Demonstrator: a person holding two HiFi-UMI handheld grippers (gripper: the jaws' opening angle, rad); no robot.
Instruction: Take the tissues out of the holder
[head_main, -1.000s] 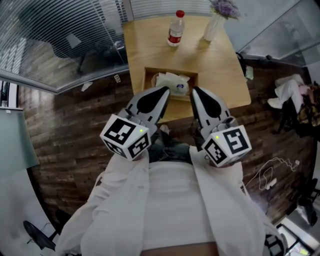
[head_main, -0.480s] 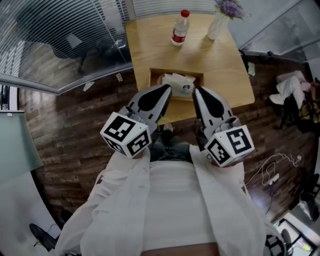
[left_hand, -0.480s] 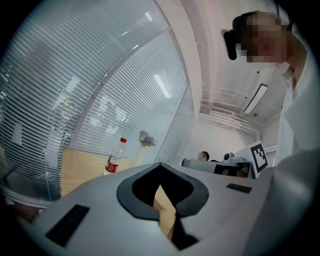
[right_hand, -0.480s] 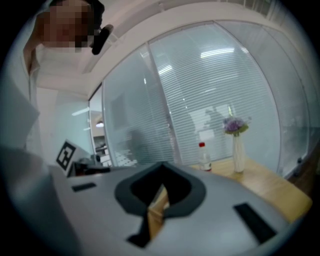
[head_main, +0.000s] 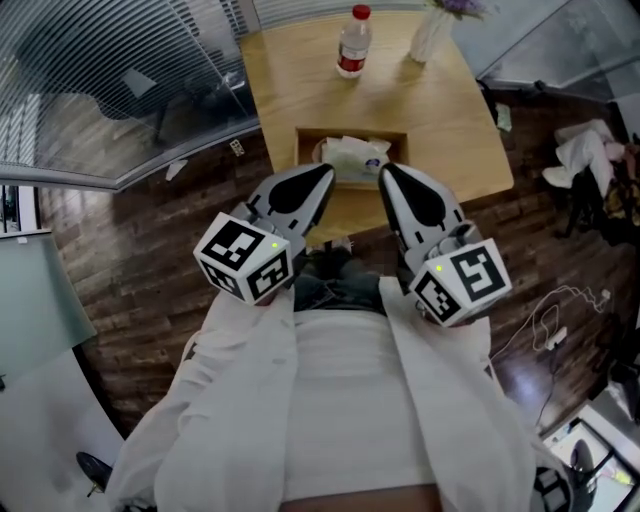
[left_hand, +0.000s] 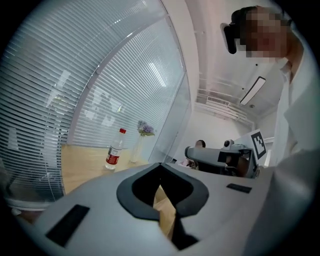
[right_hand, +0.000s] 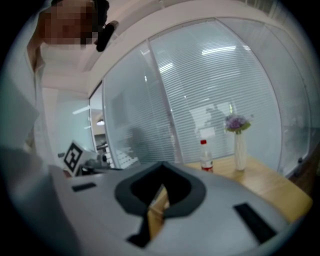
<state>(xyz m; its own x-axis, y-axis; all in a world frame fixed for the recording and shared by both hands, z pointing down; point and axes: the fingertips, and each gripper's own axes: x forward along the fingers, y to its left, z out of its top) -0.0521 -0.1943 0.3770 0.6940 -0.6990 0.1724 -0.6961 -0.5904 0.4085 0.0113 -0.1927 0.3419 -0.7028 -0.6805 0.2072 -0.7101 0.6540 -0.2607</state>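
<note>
Jaws together on left gripper (head_main: 326, 171), right gripper (head_main: 384, 169); holder (head_main: 304, 140) crosswise.

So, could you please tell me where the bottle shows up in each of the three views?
Head view: the bottle stands at top centre, on the far end of the table.
Left gripper view: bottle left of centre, about mid-height.
Right gripper view: bottle right of centre, about mid-height.
Shared landmark: the vase stands just right of the bottle in every view.
</note>
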